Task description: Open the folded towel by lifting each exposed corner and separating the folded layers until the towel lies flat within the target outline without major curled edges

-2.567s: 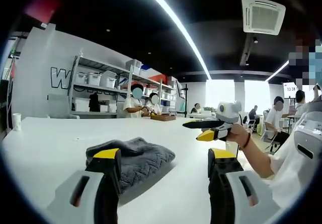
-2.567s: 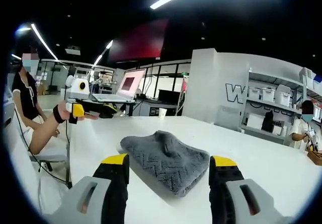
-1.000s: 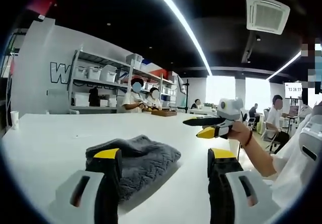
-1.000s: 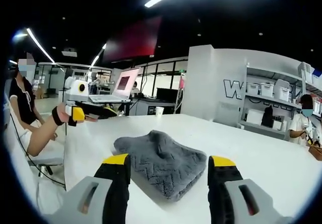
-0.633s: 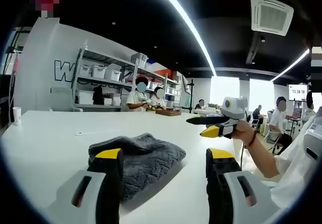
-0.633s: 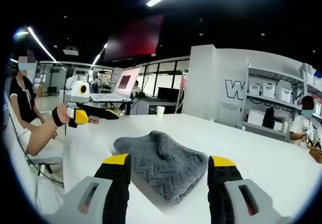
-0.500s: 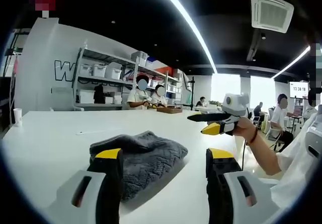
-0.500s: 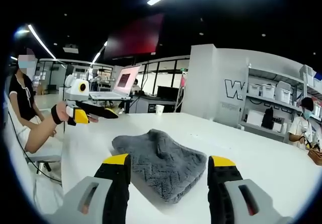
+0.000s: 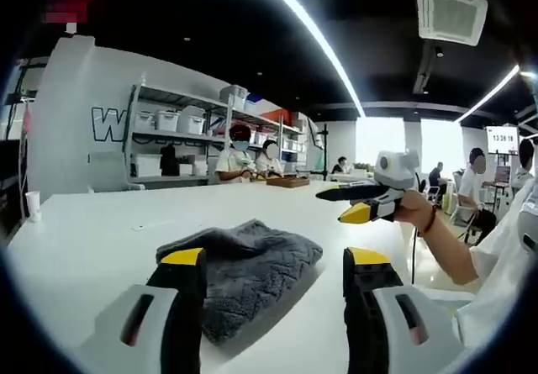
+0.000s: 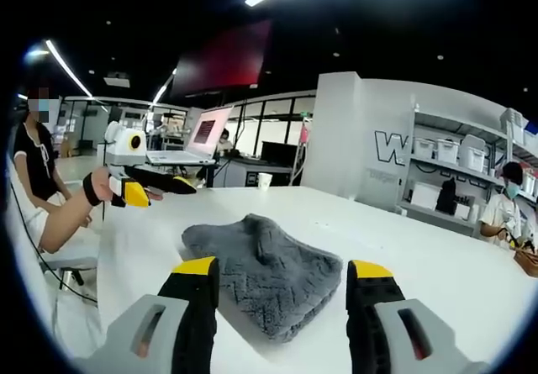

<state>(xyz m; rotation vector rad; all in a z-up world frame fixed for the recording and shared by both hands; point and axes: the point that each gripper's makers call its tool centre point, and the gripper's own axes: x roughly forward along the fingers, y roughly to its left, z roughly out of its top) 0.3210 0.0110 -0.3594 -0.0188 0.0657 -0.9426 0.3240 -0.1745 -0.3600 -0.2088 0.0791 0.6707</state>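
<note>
Both your left gripper (image 9: 273, 265) and right gripper (image 10: 282, 273) sit wide and empty, folded towel (image 10: 265, 266) mid-frame on the white surface (image 10: 437, 265), so a low bite risks grabbing several layers and dragging the bundle.

left tool (image 9: 273, 265): grey body, black jaws, yellow tips | right tool (image 10: 282, 275): same | wrist: dark band, white sleeve

Open tabletop around the towel

Bare white table (image 10: 437, 265) surrounds the folded grey towel (image 10: 256, 269); a paper cup (image 9: 33, 203) stands well apart.
</note>
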